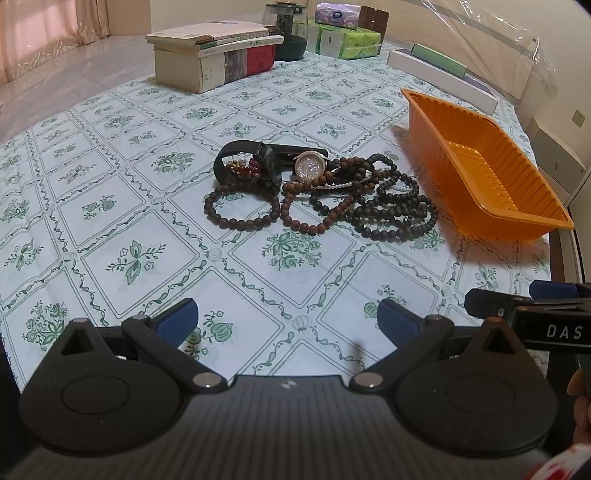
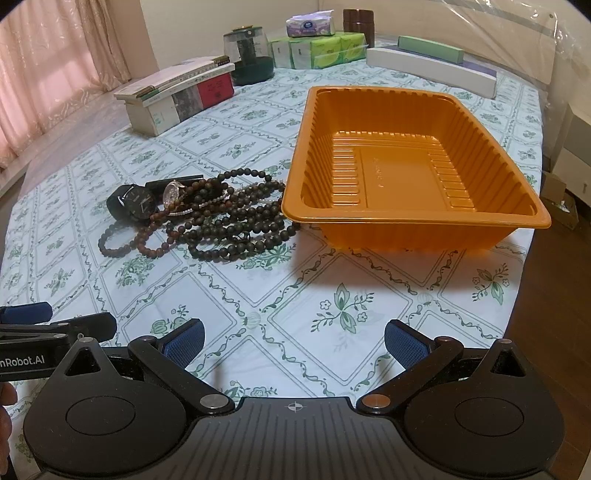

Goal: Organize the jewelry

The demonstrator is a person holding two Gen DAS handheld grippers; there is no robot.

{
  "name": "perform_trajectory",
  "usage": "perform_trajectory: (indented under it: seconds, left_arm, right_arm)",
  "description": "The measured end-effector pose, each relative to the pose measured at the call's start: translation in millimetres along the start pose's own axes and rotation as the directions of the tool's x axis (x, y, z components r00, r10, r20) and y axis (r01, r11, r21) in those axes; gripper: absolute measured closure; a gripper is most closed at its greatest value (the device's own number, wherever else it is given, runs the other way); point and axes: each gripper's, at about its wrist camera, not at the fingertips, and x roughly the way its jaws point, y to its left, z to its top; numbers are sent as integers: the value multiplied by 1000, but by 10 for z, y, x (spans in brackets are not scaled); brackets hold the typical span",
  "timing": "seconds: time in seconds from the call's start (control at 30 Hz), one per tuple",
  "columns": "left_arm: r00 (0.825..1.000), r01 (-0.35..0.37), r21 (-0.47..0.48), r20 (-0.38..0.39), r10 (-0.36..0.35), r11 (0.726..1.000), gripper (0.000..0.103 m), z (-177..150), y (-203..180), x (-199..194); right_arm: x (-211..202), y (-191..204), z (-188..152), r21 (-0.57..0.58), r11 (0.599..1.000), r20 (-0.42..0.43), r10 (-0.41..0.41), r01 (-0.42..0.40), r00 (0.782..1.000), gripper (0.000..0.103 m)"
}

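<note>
A heap of jewelry lies mid-table: dark wooden bead bracelets (image 1: pixel 391 206) (image 2: pixel 236 229), a brown bead bracelet (image 1: pixel 240 206), a black watch (image 1: pixel 258 162) (image 2: pixel 135 205) and a glittering rose-gold watch (image 1: pixel 309 166) (image 2: pixel 171 194). An empty orange plastic tray (image 1: pixel 491 206) (image 2: pixel 417 221) stands to the right of the heap. My left gripper (image 1: pixel 288 321) hovers open near the table's front, well short of the heap. Facing the tray's near side, my right gripper (image 2: pixel 293 341) is open too, with nothing between its fingers.
A stack of books (image 1: pixel 218 55) (image 2: pixel 177 92), a dark glass jar (image 1: pixel 290 33) (image 2: pixel 251 55), tissue packs (image 1: pixel 347 38) (image 2: pixel 317 46) and long flat boxes (image 1: pixel 439 77) (image 2: pixel 432 66) line the back of the floral tablecloth (image 1: pixel 147 221). The table edge runs close on the right.
</note>
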Motion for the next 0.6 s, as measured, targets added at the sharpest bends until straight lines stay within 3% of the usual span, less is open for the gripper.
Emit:
perform_trajectory:
  seconds: [0.6]
  left_arm:
    - [1000,1,-1,-1,-1,1000,1,-8,-9,3]
  right_arm:
    - [3,-11,5,8,1000,0,1,-1,1000,0]
